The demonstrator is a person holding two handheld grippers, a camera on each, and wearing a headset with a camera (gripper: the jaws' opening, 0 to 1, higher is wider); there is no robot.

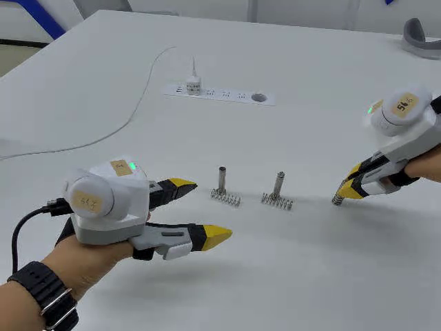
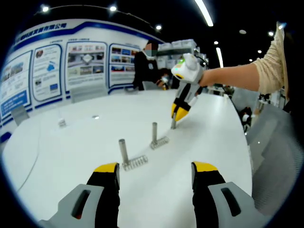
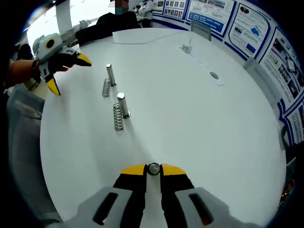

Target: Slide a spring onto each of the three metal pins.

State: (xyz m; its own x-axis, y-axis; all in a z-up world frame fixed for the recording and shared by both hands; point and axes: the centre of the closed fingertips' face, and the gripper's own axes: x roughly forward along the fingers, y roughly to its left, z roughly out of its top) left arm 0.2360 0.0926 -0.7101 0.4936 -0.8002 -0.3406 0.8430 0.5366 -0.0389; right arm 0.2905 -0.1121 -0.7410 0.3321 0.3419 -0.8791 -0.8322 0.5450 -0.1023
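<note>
— Where do your jaws stand, starting at the left?
— My left gripper (image 1: 210,209) hovers low over the white tabletop (image 1: 296,276). Its jaws are spread wide with nothing between them, and the yellow tips point toward the pins.
— And the pins?
— Next along, the left pin (image 1: 222,178) stands upright on the tabletop. A spring (image 1: 225,198) lies on its side at the pin's foot, on my side of it. Just to the right, the middle pin (image 1: 278,184) also stands upright, with a second spring (image 1: 277,201) lying at its foot in the same way. Both springs are off their pins.
— And the right side?
— My right gripper (image 1: 342,192) has its jaws pressed onto the third pin (image 3: 153,168), which stands upright on the tabletop, well apart from the middle pin. In the right gripper view its round top shows between the yellow tips. In the head view its lower end looks ribbed, but it is too small for me to tell whether that is a spring.
— Anything farther back?
— A white power strip (image 1: 219,93) lies across the far side of the tabletop, with a plug (image 1: 193,85) in it and a cable (image 1: 103,138) running off to the left
</note>
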